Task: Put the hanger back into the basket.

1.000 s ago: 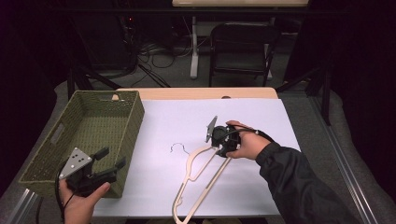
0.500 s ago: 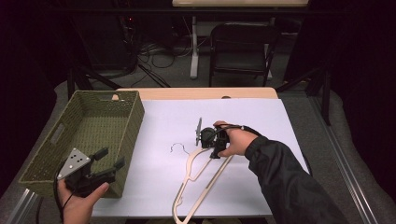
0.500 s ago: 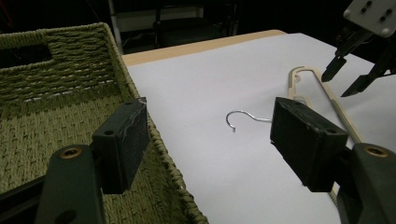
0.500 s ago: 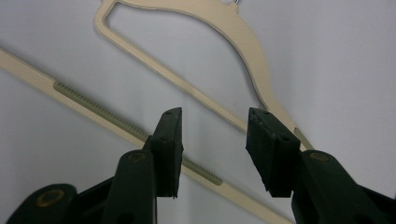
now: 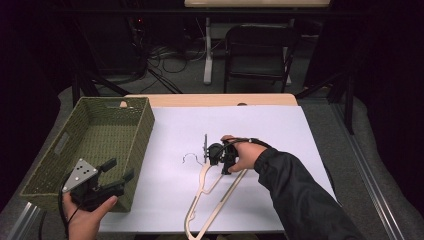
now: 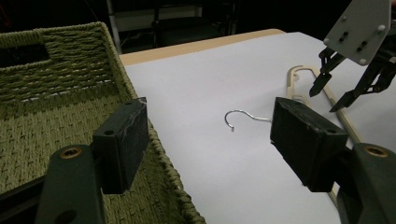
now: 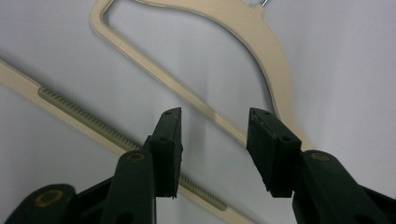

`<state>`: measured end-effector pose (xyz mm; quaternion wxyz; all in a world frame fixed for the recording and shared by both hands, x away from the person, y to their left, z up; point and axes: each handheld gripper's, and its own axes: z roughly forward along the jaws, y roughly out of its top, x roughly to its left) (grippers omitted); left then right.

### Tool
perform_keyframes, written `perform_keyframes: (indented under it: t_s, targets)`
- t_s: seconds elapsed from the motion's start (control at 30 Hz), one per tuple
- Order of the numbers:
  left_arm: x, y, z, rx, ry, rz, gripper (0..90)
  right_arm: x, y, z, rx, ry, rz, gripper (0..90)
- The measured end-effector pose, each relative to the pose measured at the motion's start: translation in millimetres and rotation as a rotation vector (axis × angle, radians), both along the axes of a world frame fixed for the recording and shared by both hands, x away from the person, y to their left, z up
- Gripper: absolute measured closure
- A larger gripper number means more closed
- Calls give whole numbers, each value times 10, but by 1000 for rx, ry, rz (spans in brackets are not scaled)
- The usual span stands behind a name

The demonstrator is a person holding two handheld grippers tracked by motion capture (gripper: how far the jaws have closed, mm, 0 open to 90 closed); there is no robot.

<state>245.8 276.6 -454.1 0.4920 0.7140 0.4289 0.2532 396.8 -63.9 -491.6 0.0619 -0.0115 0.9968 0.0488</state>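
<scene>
Hanger (image 5: 212, 202): cream, with a metal hook (image 5: 191, 157); it lies flat on the white sheet (image 5: 280, 135), near the front of the table, the hook end pointing toward the far-left and the long bars running to the front edge.
Your right gripper (image 5: 216, 159): you hold it over the hanger's upper part, just beside the neck, its grey plate on edge. In the right gripper view its jaws are spread, pointing down, one on each side of a thin hanger bar (image 7: 205, 109); whether they touch it you cannot tell.
Your left gripper (image 5: 116, 176): in your hand at the front-left corner, over the basket's near right corner. Its jaws stand wide apart and hold nothing.
Basket (image 5: 60, 150): green woven, at the table's left, beside the sheet's left edge, well apart from the hanger.
Left gripper view: the hook (image 6: 243, 116) lies on the sheet between the spread jaws, farther off; your right gripper (image 6: 336, 91) hangs over the hanger (image 6: 299, 81) at upper right.
</scene>
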Motion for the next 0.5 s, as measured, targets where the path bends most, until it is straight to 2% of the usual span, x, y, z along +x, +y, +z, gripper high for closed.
perform_keyframes:
  t_s: [0.33, 0.5]
  targets:
    - [-14, -9, 11, -4, -5, -3, 283, -1, 97, -146, -28, 14, 41, 551]
    - [-21, -40, 6, 4, -5, -17, 287, -12, 138, -206, -31, 44, 62, 558]
